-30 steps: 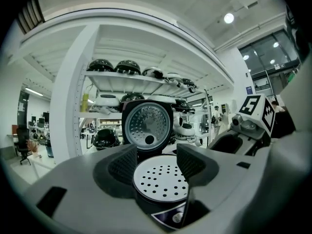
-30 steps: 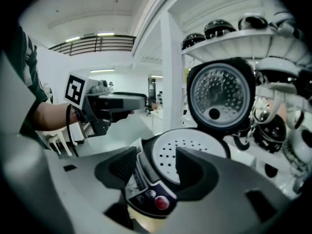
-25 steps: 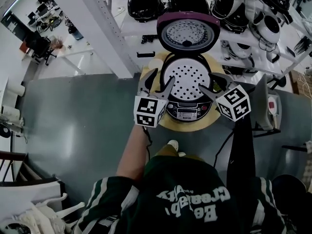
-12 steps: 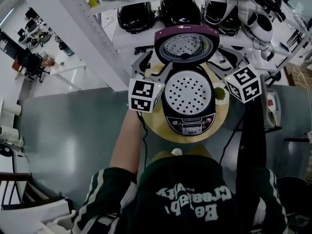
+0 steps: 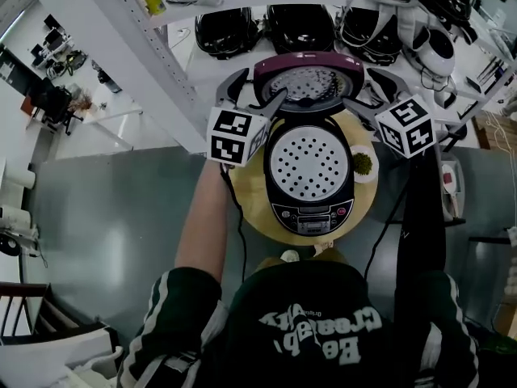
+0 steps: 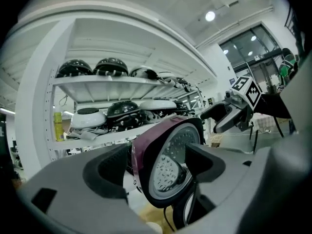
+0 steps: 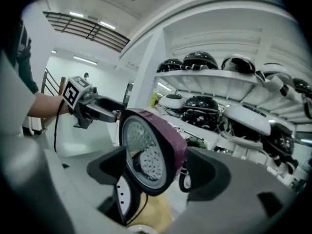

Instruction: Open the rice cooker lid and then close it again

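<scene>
White shelving (image 5: 234,51) loaded with black and white cookers backs a round wooden table (image 5: 252,217) on a grey-green floor (image 5: 113,208). At the left gripper (image 6: 156,165) the two grey fingers (image 6: 108,168) stand wide apart, having just been opening. The left edge of the maroon lid (image 6: 168,160) rises between them, one finger behind its shell and the other before its silver inner plate, and neither clamps it. The right gripper (image 7: 158,172) does the same on the other side. Its fingers (image 7: 210,175) are spread, have likewise just been opening, and straddle the right edge of the lid (image 7: 153,147) without gripping it. Seen from the head view, the left gripper (image 5: 252,94) and the right gripper (image 5: 365,94) flank the lid (image 5: 307,78), which stands raised and fully open at the far side of the rice cooker (image 5: 311,188). The black cooker sits in the middle of the table, and a white perforated tray (image 5: 309,158) is exposed in its mouth. Its control panel (image 5: 311,215) faces the person. A small dish (image 5: 361,165) holding something green lies on the table just right of the cooker, below the right gripper's marker cube (image 5: 406,126).
</scene>
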A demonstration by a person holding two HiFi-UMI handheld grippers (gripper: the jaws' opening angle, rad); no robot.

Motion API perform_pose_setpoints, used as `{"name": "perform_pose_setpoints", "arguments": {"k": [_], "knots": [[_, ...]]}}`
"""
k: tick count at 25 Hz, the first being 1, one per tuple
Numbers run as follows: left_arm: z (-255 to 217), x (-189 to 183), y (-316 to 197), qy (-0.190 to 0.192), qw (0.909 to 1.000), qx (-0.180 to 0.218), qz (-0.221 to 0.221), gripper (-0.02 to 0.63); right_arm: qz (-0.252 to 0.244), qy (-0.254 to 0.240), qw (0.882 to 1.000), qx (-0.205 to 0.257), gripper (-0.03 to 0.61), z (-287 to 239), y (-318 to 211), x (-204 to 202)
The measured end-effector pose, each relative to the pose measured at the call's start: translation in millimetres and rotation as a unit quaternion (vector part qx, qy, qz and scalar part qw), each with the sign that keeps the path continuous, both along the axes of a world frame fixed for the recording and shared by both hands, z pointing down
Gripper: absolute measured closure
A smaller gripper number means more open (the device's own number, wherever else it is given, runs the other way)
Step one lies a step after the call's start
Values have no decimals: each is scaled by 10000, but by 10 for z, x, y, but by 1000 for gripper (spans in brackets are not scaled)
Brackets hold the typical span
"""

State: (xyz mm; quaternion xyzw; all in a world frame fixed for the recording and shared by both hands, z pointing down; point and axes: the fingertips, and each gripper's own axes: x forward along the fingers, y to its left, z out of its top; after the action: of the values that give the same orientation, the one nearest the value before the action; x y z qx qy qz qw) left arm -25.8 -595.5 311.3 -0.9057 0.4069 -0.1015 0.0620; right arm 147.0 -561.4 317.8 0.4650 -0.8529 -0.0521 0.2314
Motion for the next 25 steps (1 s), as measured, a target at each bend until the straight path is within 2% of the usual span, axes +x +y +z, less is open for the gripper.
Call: {"name": "perform_pose_setpoints", "arguments": {"k": [3,10,15,25], "knots": [[61,7,-137,-126,9998,-123,-65,247,-31,-71,10000,30,173,-13,-144,43],[18,157,-282,-50,9996,-269,56,245,-338,-99,9994,-22,175,-34,-373,-67],[82,247,-298,-398,9989,-236,64,235,-465,20,9988,-168,167,16,-370,-113],[49,198,-71,171,9985,-479,225,232,-336,92,9992,-187,144,49,-138,-170]]}}
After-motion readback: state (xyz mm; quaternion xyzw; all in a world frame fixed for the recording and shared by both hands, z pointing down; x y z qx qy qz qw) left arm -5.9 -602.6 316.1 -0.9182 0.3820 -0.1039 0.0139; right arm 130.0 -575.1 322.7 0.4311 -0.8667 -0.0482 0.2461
